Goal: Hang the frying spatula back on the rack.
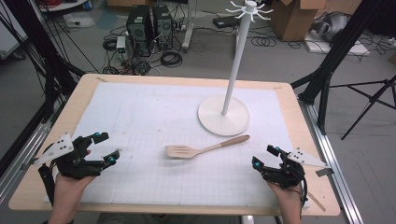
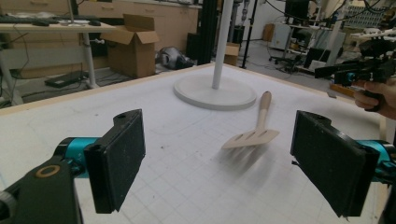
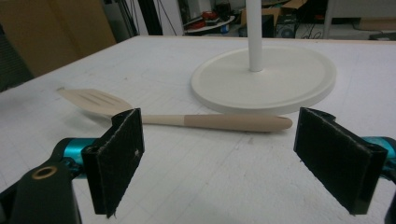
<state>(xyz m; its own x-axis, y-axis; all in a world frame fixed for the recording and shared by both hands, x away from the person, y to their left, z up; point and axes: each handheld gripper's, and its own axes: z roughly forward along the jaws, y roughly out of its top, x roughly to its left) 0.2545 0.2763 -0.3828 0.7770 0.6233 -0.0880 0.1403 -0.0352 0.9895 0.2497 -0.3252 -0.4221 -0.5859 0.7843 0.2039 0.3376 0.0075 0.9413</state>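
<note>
Both tongs, left [image 1: 103,148] and right [image 1: 264,156], gape empty near the desk's [image 1: 177,210] front edge. Between them lies the slotted wooden spatula [image 1: 205,149], beside the hanging stand's base [image 1: 223,116]. Likely the approach step: next, close on its handle.

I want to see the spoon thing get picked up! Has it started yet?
Nothing looks done so far. The wooden spatula lies flat on the table beside the white stand. Both the left claw and right claw are open and apart from it. Grabbing and lifting it is all left.
</note>
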